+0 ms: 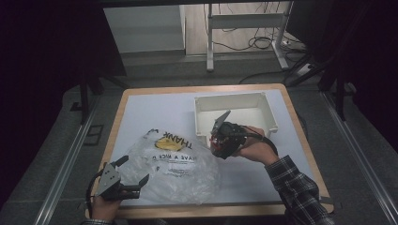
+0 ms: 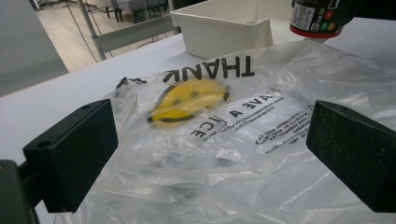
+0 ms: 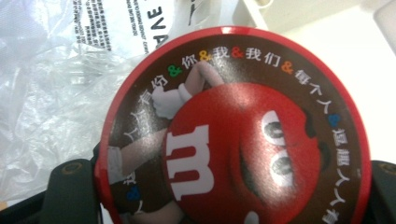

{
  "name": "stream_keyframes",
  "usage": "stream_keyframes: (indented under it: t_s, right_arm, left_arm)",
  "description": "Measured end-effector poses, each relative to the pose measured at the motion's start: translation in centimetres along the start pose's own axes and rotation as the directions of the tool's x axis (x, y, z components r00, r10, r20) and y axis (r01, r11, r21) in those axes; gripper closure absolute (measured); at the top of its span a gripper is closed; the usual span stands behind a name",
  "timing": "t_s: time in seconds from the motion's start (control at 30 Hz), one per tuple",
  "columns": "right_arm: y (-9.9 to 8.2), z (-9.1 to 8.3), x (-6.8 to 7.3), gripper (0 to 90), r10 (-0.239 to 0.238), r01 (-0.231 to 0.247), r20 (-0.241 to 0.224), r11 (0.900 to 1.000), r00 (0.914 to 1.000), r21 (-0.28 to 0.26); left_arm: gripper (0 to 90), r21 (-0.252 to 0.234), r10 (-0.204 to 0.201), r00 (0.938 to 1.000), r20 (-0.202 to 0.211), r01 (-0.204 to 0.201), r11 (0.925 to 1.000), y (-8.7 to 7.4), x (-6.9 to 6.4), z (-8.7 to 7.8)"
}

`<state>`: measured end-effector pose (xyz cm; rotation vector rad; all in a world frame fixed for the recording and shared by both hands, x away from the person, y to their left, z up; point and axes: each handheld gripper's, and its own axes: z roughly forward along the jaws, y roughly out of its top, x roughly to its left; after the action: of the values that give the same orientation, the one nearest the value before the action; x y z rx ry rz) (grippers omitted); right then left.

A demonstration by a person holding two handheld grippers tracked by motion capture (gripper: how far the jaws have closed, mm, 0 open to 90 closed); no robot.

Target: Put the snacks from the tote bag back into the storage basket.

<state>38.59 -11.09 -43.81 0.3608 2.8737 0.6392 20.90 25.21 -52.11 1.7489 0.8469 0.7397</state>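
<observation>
Right gripper (image 1: 219, 140) sat just right of centre in the high view, jaws pinching a candy tub (image 1: 222, 139) with a red rim. In the right gripper view, the tub's round lid (image 3: 233, 135) took up most of the frame, a red cartoon face on brown, with a black jaw at each lower corner hugging its sides. The tub hung over the near left corner of the white bin (image 1: 268, 111), just beside the plastic bag's (image 1: 176, 166) right edge. Down at the lower left, the left gripper (image 1: 133, 171) had its jaws spread wide, one either side of the bag's near edge, not pressing it. The bag lay flat on the table (image 1: 141, 108), yellow smiley (image 2: 189, 100) facing up.
</observation>
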Motion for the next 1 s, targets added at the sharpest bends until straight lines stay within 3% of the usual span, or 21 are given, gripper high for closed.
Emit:
stream_keyframes:
  t_s: [0.53,1.0]
  right_arm:
    - [-0.2,-0.1,-2.4,25.7,0.027,-0.026,0.015,0.9995,0.9995,-0.014]
    - [0.1,1.0,-4.3,25.7,0.034,-0.034,0.012,0.9992,0.9993,-0.021]
  left_arm:
    - [2.1,0.001,0.003,1.0,-0.004,-0.003,1.0,0.0,0.0,0.0]
    - [2.1,0.0,0.003,1.0,-0.005,-0.003,1.0,0.0,0.0,0.0]
